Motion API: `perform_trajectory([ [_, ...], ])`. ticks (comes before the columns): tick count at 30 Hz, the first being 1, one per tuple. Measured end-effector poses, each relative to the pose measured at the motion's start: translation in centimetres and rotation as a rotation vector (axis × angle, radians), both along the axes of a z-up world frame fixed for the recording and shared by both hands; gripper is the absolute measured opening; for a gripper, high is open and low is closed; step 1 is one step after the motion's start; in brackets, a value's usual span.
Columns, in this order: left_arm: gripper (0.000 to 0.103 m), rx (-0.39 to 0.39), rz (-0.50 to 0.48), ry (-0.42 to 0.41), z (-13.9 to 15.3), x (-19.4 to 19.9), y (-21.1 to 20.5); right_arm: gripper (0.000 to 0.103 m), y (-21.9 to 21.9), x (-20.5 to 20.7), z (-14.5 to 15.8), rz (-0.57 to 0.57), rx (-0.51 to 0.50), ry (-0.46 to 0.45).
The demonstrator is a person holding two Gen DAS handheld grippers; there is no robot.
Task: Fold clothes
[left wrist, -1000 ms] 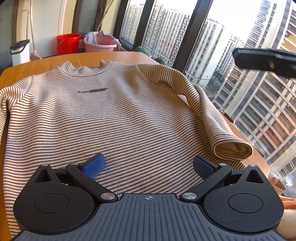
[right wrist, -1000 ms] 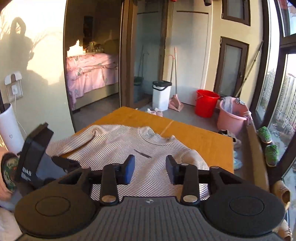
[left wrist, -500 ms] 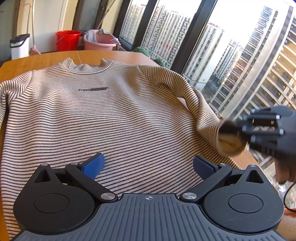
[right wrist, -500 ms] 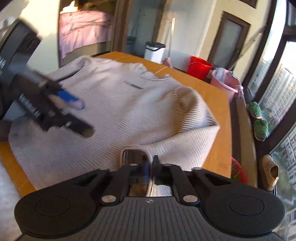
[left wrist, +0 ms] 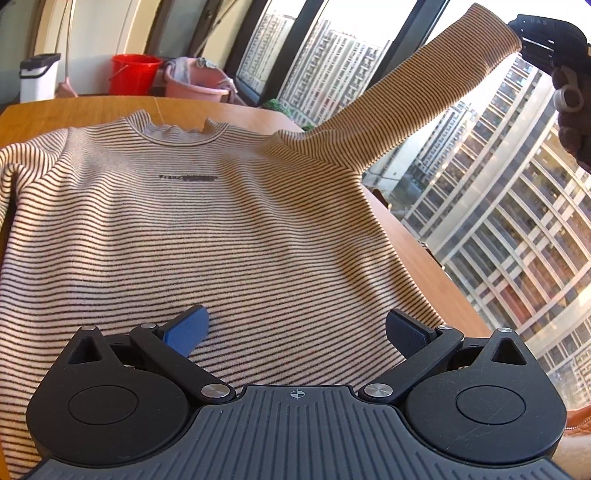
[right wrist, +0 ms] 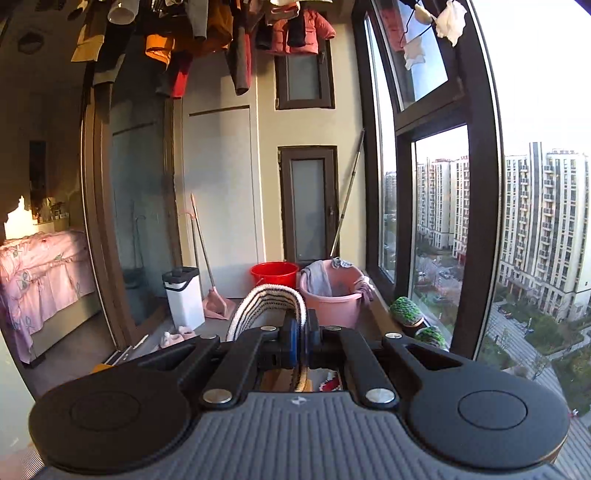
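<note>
The striped sweater [left wrist: 207,236] lies flat on the wooden table [left wrist: 74,110], the left gripper [left wrist: 295,332] hangs wide open and empty above its hem, and the right gripper [right wrist: 300,339] pinches the sleeve cuff [right wrist: 269,299] tight, holding the sleeve [left wrist: 406,103] up in the air.

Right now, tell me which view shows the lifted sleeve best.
The left wrist view: the sleeve runs whole from the sweater's shoulder up to the right claw. The right wrist view shows only the cuff, pinched in the shut right claw.
</note>
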State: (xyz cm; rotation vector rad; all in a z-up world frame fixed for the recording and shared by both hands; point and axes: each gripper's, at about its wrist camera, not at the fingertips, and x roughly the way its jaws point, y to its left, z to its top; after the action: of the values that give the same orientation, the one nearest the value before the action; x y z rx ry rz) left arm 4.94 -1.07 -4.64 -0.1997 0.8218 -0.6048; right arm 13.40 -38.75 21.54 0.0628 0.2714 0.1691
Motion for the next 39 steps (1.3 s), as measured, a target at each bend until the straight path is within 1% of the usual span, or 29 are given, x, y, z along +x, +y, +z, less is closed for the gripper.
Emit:
perform_trajectory([
  [3,0.103,-0.01,0.0,-0.003,0.0,-0.1,0.2,0.003,2.8,0.7,0.2,0.066,0.01,0.016],
  [9,0.103,-0.018,-0.001,-0.018,0.0,-0.4,0.3,0.003,11.5,1.9,-0.6,0.258,-0.031,0.038],
  [15,0.103,-0.033,-0.006,-0.029,-0.1,-0.6,0.6,0.004,19.2,3.5,-4.3,0.421,-0.043,0.124],
  [18,0.103,-0.039,-0.008,-0.033,-0.2,-0.6,0.7,0.005,21.8,4.5,-6.4,0.456,-0.031,0.185],
  [20,0.103,-0.041,-0.01,-0.035,-0.2,-0.7,0.7,0.017,22.4,4.9,-7.6,0.463,0.001,0.21],
  [22,0.103,-0.041,-0.011,-0.038,-0.2,-0.6,0.7,0.042,22.4,5.1,-8.5,0.467,0.049,0.226],
  [25,0.103,-0.038,-0.01,-0.042,-0.2,-0.6,0.6,0.055,20.8,4.7,-9.9,0.449,0.096,0.238],
  [26,0.103,-0.035,-0.009,-0.044,-0.2,-0.5,0.6,0.057,20.1,4.5,-10.4,0.439,0.106,0.239],
  [27,0.103,-0.032,-0.007,-0.045,-0.2,-0.5,0.6,0.065,19.2,4.1,-10.9,0.43,0.119,0.241],
  [28,0.103,-0.029,-0.006,-0.046,-0.2,-0.6,0.6,0.078,18.1,3.6,-11.5,0.423,0.135,0.243],
  [29,0.103,-0.028,-0.005,-0.047,-0.3,-0.6,0.6,0.085,16.9,3.1,-12.2,0.42,0.157,0.249],
  [30,0.103,-0.028,-0.003,-0.048,-0.3,-0.6,0.7,0.098,15.7,2.5,-13.0,0.421,0.181,0.259],
  [31,0.103,-0.028,-0.002,-0.048,-0.3,-0.6,0.7,0.103,14.5,1.9,-13.9,0.422,0.202,0.271],
  [35,0.103,-0.029,0.006,-0.054,-0.3,-0.7,0.5,0.103,10.6,-0.4,-17.8,0.412,0.29,0.349],
  [39,0.103,0.007,0.019,-0.058,-0.2,-0.9,-0.2,0.103,8.3,-1.0,-21.9,0.371,0.372,0.466],
])
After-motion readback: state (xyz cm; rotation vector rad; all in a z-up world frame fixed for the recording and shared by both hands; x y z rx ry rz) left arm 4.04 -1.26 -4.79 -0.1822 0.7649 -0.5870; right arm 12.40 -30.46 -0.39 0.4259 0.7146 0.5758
